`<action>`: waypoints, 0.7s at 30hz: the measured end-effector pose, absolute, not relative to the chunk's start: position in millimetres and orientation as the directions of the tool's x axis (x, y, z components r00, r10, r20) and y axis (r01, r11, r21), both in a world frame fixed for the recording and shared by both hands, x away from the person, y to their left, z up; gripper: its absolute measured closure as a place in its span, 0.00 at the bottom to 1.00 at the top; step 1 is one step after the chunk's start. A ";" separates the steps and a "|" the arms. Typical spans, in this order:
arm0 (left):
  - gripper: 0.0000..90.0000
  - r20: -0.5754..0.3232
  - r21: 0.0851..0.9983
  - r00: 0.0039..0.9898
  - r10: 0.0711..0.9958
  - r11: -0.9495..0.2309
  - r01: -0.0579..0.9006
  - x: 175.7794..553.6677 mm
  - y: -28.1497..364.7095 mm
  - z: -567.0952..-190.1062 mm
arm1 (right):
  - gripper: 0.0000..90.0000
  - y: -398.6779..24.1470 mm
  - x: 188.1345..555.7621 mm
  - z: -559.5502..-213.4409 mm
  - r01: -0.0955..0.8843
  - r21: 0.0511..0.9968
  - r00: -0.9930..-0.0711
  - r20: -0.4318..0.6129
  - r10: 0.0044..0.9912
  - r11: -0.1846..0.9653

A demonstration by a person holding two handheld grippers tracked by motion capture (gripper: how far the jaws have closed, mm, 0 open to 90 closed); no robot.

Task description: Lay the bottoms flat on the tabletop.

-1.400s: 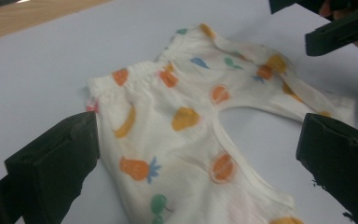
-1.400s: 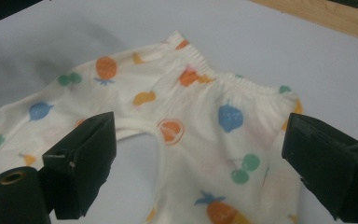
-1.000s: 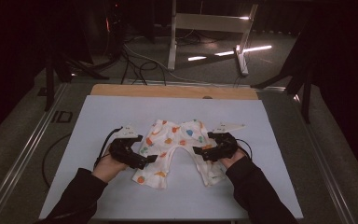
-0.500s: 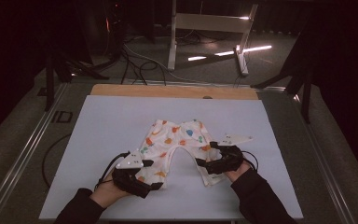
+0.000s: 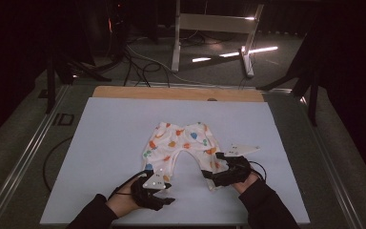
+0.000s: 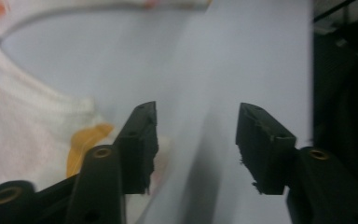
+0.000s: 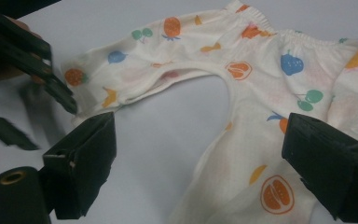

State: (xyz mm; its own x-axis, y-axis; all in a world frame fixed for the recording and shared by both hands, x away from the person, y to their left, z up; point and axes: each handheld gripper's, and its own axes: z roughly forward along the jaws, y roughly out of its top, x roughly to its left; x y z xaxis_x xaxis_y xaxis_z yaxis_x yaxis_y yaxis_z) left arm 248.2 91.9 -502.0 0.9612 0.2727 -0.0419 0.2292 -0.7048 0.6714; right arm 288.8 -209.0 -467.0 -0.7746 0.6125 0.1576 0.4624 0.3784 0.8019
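Left gripper [image 5: 164,194] sits at the end of one leg of the baby pants [image 5: 181,145]. Its jaws have just been closing, half shut now, with bare white mat [image 5: 100,143] between them. Pants lie flat mid-mat. Right gripper [image 5: 217,175] stands wide open over the other leg, gripping nothing. Its own view shows fruit prints [image 7: 276,193] close up, and the left gripper [image 7: 51,88] far off.

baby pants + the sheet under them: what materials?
Baby pants: soft matte knit, likely cotton; a ribbed hem shows in the left gripper view, the waist is gathered, and the fruit print sits flat. Sheet: pale, smooth, matte, lying flat without creases; paper, foam or plastic mat, can't tell which.
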 end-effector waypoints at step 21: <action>0.98 0.033 0.701 0.947 0.320 -0.683 0.207 244.6 78.3 -505.6 | 0.11 -210.5 288.1 -464.0 0.448 0.808 -0.777 0.141 0.613 0.382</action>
